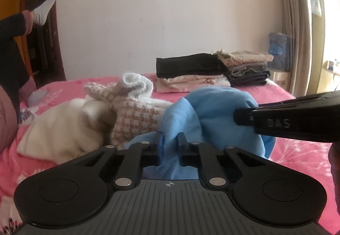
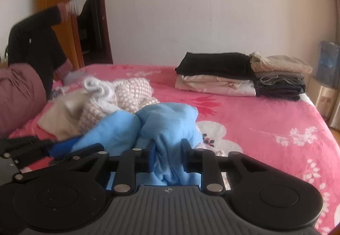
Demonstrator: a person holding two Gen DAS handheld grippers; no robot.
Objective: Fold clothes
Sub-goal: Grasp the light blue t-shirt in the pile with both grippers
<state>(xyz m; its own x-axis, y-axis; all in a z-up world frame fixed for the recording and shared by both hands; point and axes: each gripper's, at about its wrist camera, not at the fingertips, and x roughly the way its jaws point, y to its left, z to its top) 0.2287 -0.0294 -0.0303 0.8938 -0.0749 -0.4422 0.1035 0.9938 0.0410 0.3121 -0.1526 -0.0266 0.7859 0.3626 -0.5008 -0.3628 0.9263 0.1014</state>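
Note:
A light blue garment point(image 1: 212, 111) lies bunched on the pink floral bed cover point(image 1: 297, 156). My left gripper point(image 1: 169, 139) is shut on a fold of the blue cloth, which fills the narrow gap between its fingers. In the right wrist view the same blue garment point(image 2: 165, 124) rises in two humps, and my right gripper point(image 2: 167, 145) is shut on a thick bunch of it. The right gripper's black body reaches in from the right edge of the left wrist view, against the blue cloth. The left gripper shows at the lower left of the right wrist view.
A heap of unfolded cream and houndstooth clothes point(image 1: 89, 120) lies left of the blue garment. Folded stacks point(image 1: 212, 71), black, beige and grey, sit at the bed's far side by the wall. A person in dark sleeves point(image 2: 38, 43) stands at the far left by a wooden wardrobe point(image 2: 57, 9).

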